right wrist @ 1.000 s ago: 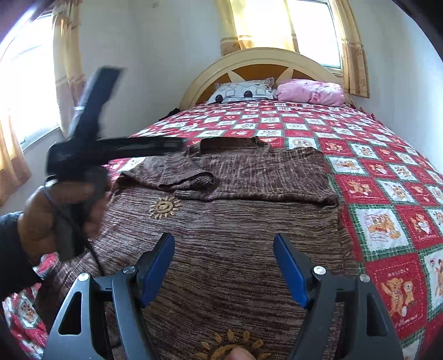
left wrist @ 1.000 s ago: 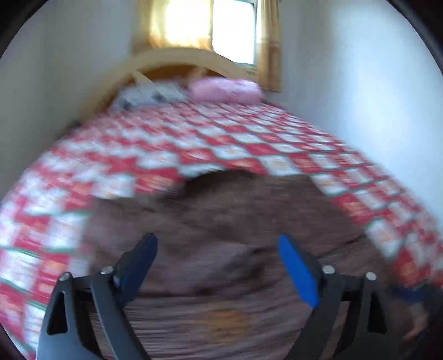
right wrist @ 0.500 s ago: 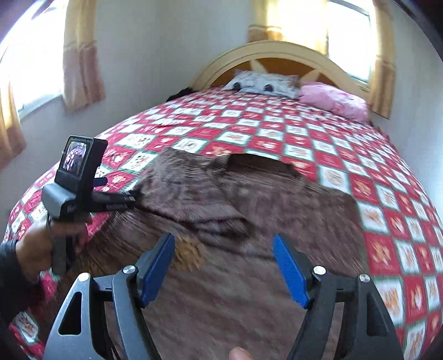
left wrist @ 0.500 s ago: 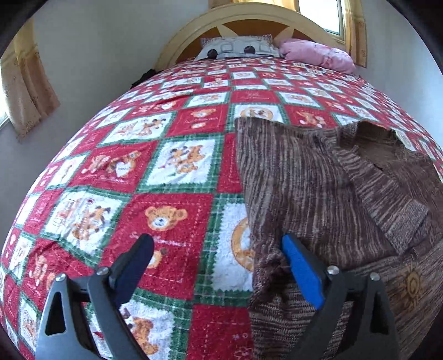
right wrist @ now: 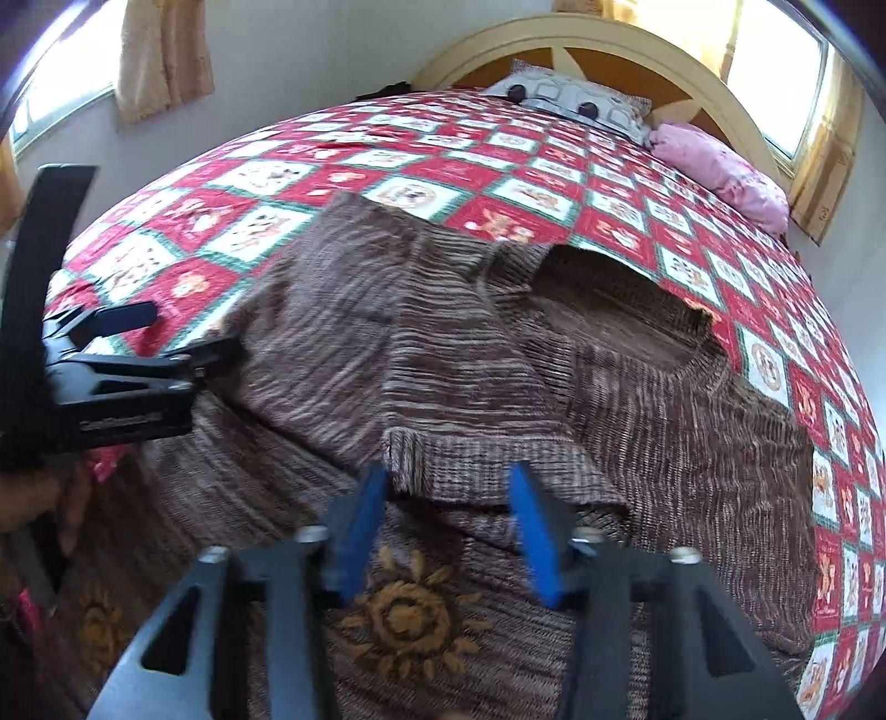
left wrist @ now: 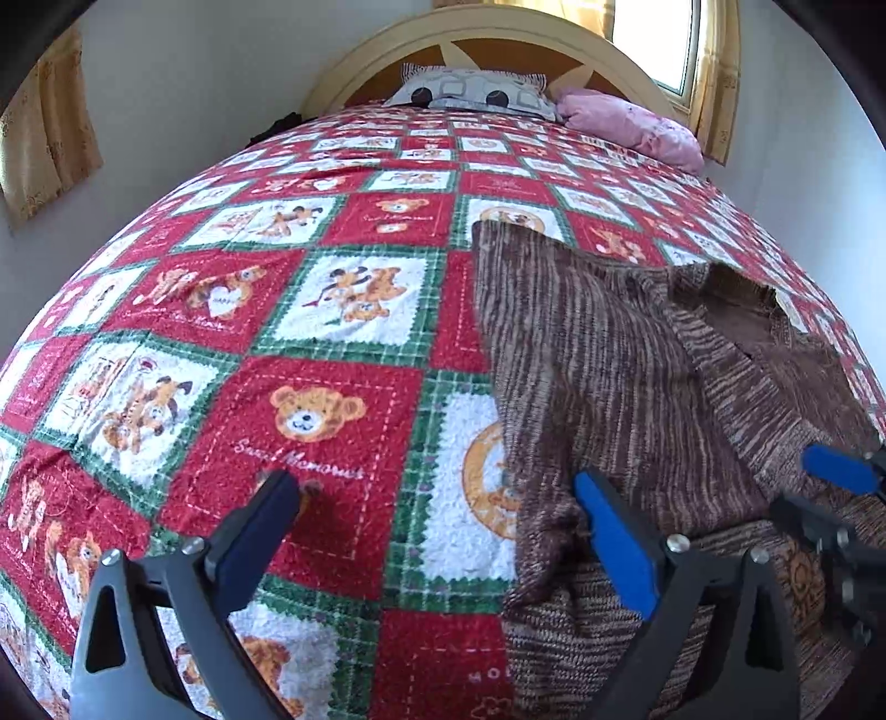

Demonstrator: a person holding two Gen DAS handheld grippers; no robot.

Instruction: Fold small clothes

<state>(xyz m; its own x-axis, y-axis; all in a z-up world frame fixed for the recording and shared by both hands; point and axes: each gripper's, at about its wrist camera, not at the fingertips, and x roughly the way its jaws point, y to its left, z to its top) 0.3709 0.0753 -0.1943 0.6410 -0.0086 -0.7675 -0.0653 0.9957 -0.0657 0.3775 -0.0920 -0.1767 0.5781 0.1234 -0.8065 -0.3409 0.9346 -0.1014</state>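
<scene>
A brown striped knit sweater [right wrist: 637,399] with orange sun motifs lies flat on the bed, its left sleeve [right wrist: 443,365] folded across the chest. In the left wrist view the sweater [left wrist: 620,376] fills the right side. My left gripper [left wrist: 443,520] is open and empty, low over the quilt at the sweater's left shoulder edge; it also shows in the right wrist view [right wrist: 166,338]. My right gripper [right wrist: 448,515] is open, its jaws straddling the sleeve's ribbed cuff [right wrist: 487,454] without closing on it. One of its fingertips [left wrist: 836,471] shows at the right of the left wrist view.
The bed has a red, white and green teddy-bear quilt [left wrist: 310,343]. A grey patterned pillow [right wrist: 576,99] and a pink pillow [right wrist: 725,171] lie by the curved wooden headboard [right wrist: 626,50]. Walls and curtained windows stand close on both sides.
My left gripper swung from above the sweater to its left shoulder edge and settled low. My right gripper moved forward and down to the folded sleeve's cuff, its jaws narrower than before.
</scene>
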